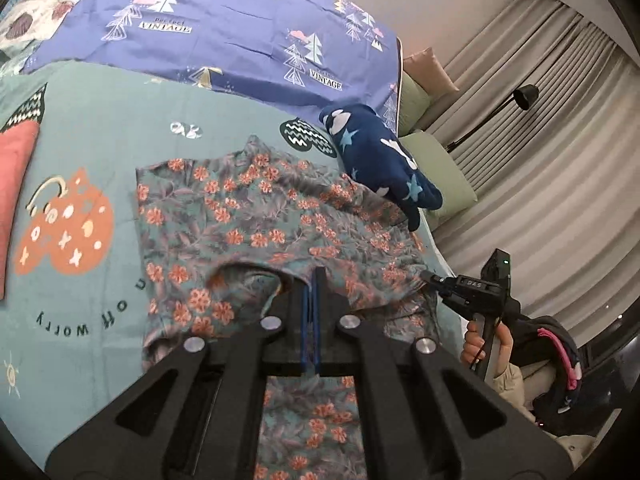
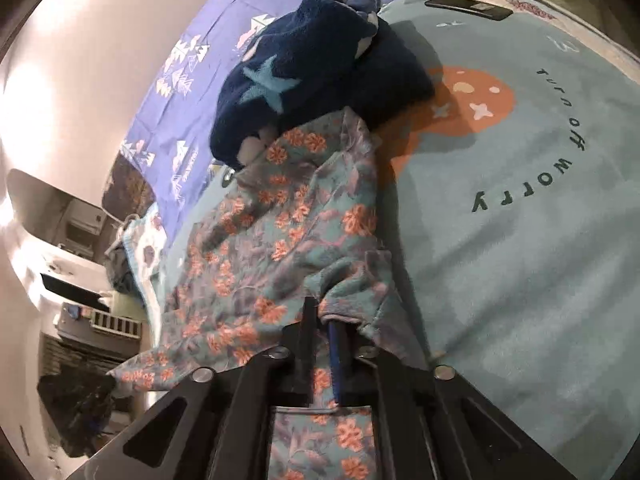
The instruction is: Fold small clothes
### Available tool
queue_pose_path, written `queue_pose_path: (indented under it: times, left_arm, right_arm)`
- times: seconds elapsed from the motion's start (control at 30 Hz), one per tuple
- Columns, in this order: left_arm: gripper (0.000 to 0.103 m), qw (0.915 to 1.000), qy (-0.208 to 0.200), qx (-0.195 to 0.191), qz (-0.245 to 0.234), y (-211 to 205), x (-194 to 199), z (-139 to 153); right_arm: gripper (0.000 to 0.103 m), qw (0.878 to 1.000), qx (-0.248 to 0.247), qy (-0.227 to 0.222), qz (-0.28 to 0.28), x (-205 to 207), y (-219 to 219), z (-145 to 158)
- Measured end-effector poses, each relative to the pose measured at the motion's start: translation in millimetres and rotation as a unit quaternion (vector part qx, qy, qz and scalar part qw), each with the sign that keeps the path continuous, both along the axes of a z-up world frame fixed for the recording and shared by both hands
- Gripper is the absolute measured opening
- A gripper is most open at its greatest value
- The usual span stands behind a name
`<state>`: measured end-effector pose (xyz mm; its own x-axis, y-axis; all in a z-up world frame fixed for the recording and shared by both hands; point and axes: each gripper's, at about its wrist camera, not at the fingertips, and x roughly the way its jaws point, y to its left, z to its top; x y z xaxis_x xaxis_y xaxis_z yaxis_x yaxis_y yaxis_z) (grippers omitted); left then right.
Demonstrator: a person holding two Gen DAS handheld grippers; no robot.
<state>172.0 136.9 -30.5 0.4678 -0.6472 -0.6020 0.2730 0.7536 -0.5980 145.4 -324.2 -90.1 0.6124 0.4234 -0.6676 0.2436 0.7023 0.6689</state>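
Navy star fleece (image 1: pixel 380 160) overlaps floral garment (image 1: pixel 248 208) far corner; left hand-held gripper (image 1: pixel 311 276) closed, right hand-held gripper (image 2: pixel 322 316) pinching garment hem.

The thin floral-printed cloth garment (image 1: pixel 256 208) looks smooth and matt; the navy star-patterned fleece (image 2: pixel 320 60) fuzzy; the teal printed bedsheet (image 2: pixel 520 260) softly napped.

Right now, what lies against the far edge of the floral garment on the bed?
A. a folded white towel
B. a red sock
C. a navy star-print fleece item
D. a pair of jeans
C: the navy star-print fleece item overlaps the floral garment's far corner.
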Motion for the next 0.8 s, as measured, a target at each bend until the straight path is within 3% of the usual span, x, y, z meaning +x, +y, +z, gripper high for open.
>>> queue_pose_path:
  times: [0.1,0.23,0.3,0.37,0.4,0.43,0.5,0.53,0.7,0.73,0.8]
  left_arm:
    - [0.002,0.9993,0.030,0.014,-0.017,1,-8,-17]
    - [0.003,0.9944,0.078,0.059,-0.039,-7,-22,-55]
    - [0.009,0.9929,0.096,0.061,-0.031,-3,-25,-65]
    - [0.014,0.9944,0.091,0.054,-0.006,10,-22,-61]
    - [0.023,0.9950,0.085,0.052,0.009,18,-19,-57]
    - [0.033,0.9952,0.075,0.056,0.028,23,-15,-51]
    - [0.043,0.9952,0.057,0.068,0.042,26,-1,-45]
    - [0.044,0.9948,0.064,0.069,0.037,24,10,-49]
    - [0.041,0.9868,0.133,0.091,0.007,0,40,-84]
    - [0.035,0.9866,0.131,0.097,0.001,-5,38,-87]
    - [0.008,0.9887,0.115,0.096,-0.011,-12,33,-81]
  right_arm:
    - [0.006,0.999,-0.032,-0.011,0.003,-17,-5,15]
    - [0.012,0.987,-0.139,0.081,0.014,-25,-11,5]
    - [0.014,0.985,-0.145,0.095,0.026,-29,-12,3]
    - [0.016,0.984,-0.159,0.073,0.029,-31,-7,16]
    - [0.017,0.982,-0.176,0.052,0.036,-30,0,27]
    - [0.022,0.980,-0.189,0.036,0.046,-28,7,36]
    - [0.034,0.975,-0.209,0.004,0.073,-17,29,50]
    - [0.039,0.974,-0.212,-0.005,0.085,-13,38,54]
    - [0.041,0.970,-0.205,-0.005,0.127,11,79,49]
    - [0.041,0.971,-0.200,-0.005,0.132,12,83,46]
    - [0.041,0.970,-0.197,-0.006,0.140,12,88,41]
